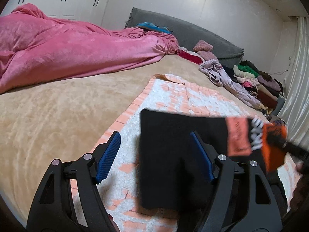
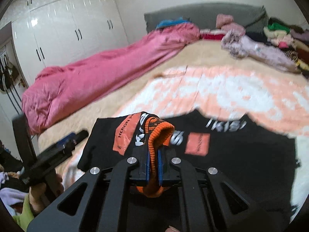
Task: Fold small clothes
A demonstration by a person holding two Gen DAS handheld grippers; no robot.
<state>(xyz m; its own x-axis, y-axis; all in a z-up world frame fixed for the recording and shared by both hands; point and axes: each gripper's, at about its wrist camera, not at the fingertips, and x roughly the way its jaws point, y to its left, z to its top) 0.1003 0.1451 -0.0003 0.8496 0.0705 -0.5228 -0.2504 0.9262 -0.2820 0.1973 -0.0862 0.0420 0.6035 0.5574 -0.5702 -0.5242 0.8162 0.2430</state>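
A small black shirt with orange patches and white lettering lies on a peach-and-white blanket; it also shows in the right wrist view. My right gripper is shut on the shirt's orange ribbed collar and lifts that edge, folded over, above the rest of the shirt. My left gripper is open and empty, its blue pads straddling the shirt's left edge just above the blanket. The left gripper appears at the left of the right wrist view.
A pink duvet lies along the bed's far left. A pile of clothes and a lilac garment sit at the far right by a grey headboard. White wardrobes stand beyond the bed.
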